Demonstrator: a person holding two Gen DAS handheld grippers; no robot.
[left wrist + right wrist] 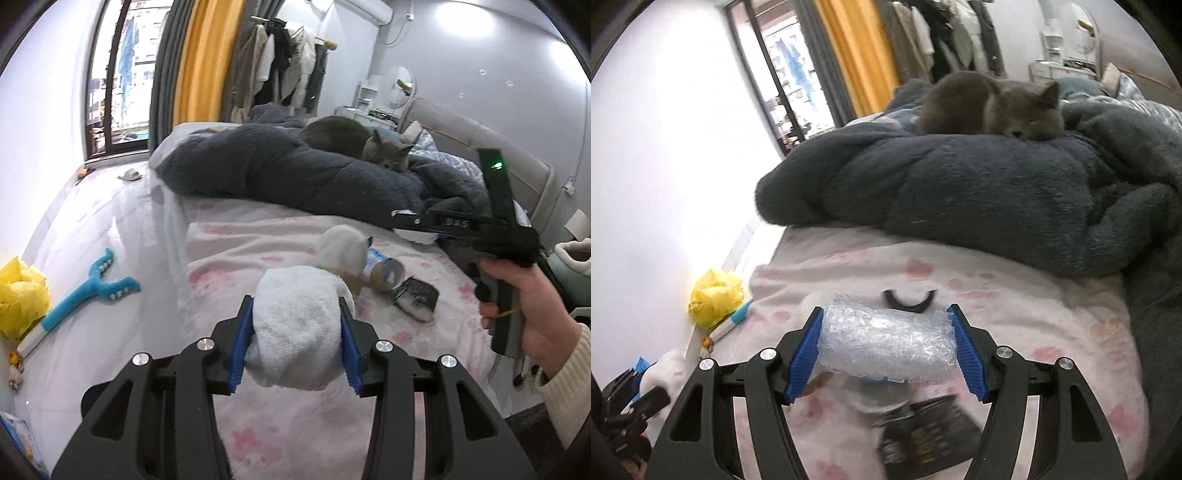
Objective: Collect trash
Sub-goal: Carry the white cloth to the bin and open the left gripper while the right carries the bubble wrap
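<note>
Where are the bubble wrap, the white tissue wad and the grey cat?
bubble wrap (pixel 886 343), right wrist view, middle of the roll between the blue pads.
white tissue wad (pixel 297 325), left wrist view, centre of the clamped wad.
grey cat (pixel 1023 107), right wrist view, its face.

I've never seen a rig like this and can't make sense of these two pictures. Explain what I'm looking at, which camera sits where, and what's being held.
No robot here: a person carries a hand-held two-finger tool in each hand, with a wide-angle camera on each looking along its fingers.

In the left tool's picture, the left tool is clamped on a crumpled white paper towel wad. To the right you see the person's right hand gripping the other tool.

In the right tool's picture, the right tool squeezes a clear bubble-wrap roll.

Below lies a bed with a pink-flowered white sheet, a black foil wrapper, a dark grey fluffy duvet and a grey cat resting on it.
</note>
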